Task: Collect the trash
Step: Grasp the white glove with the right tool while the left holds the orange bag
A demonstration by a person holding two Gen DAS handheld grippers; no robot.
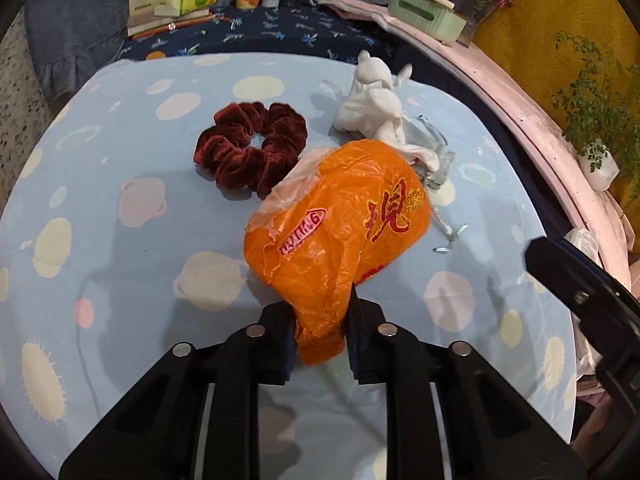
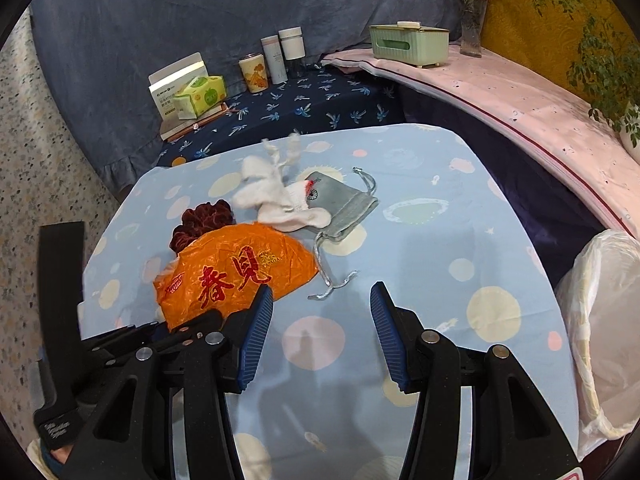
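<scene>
My left tool [image 1: 320, 344] is clamped on the orange plastic bag [image 1: 340, 220] mid-frame, while my right tool [image 2: 322, 336] sits spread wide, nothing in it, bottom center over the desk [image 2: 460, 216].

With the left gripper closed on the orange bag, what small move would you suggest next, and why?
Probably lift the orange plastic bag slightly off the blue cloth. The left gripper already pinches its near end, while its far end lies against the red scrunchie and white gloves. The white-lined bin waits at the right.
</scene>
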